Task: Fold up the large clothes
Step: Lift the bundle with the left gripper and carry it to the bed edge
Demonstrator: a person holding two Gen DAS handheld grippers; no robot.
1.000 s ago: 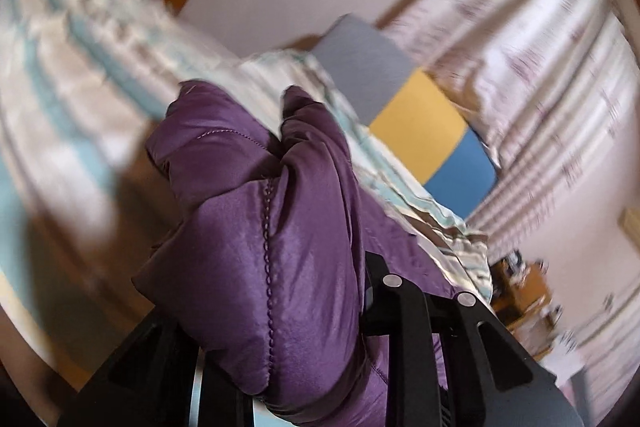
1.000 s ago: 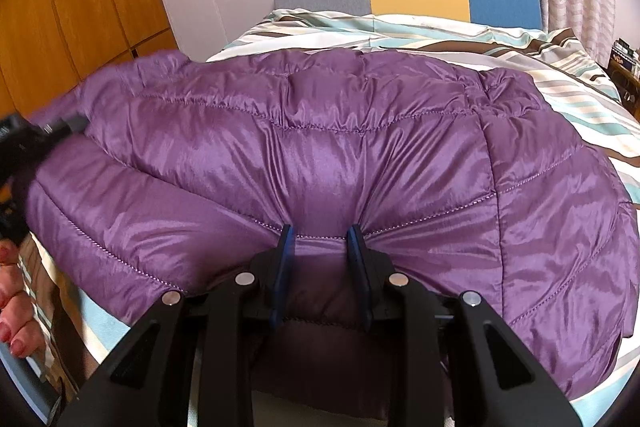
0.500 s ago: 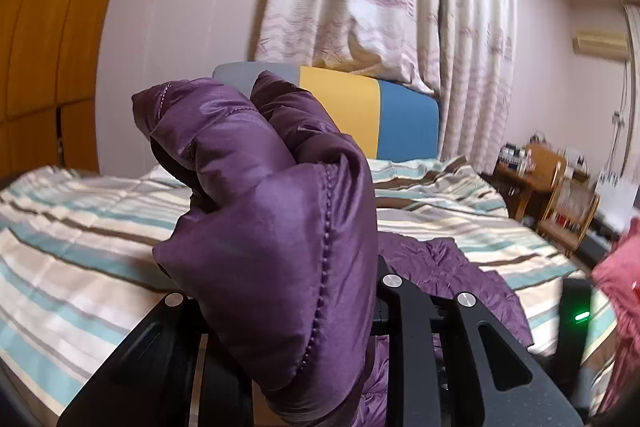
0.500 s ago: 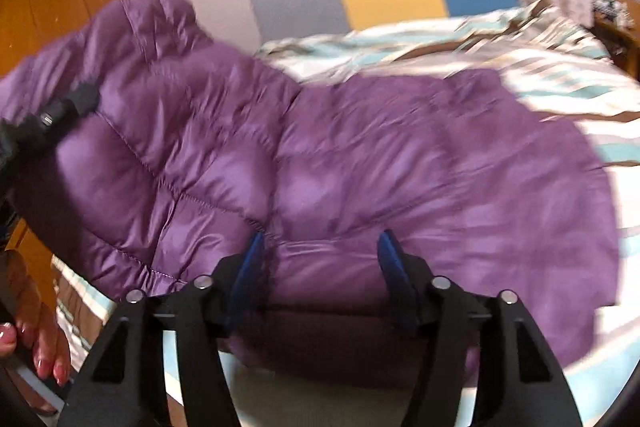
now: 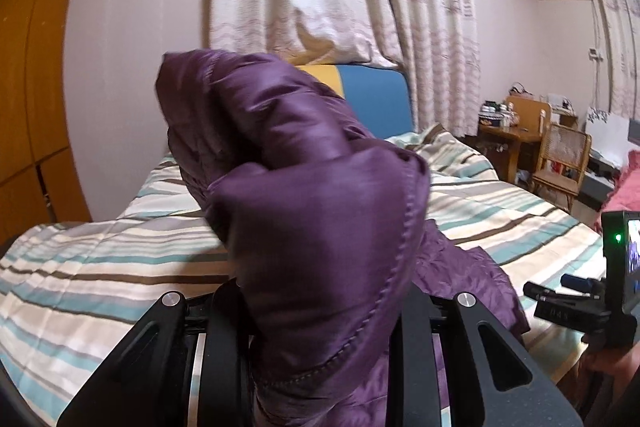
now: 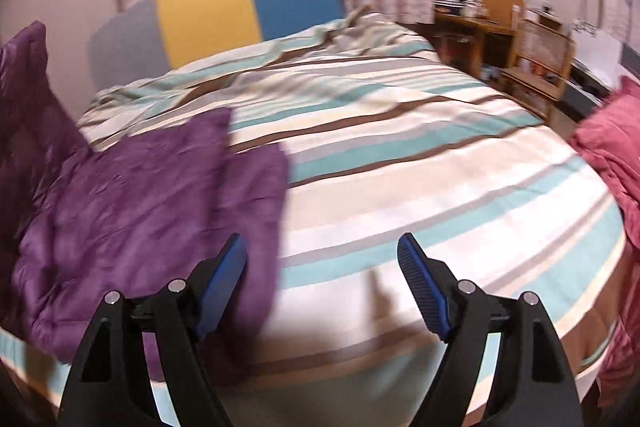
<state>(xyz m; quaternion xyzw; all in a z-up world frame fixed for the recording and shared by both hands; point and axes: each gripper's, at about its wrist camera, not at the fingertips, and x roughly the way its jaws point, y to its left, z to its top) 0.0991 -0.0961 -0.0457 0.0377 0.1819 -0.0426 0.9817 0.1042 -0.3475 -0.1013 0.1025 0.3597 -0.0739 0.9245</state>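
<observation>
Left tongs (image 5: 320, 311) grip a bunched fold of the purple quilted jacket (image 5: 320, 227), lifted above the striped bed (image 6: 400, 167). Right tongs (image 6: 322, 267) are opening, empty; the jacket lies beside them near the bed's left edge.
</observation>
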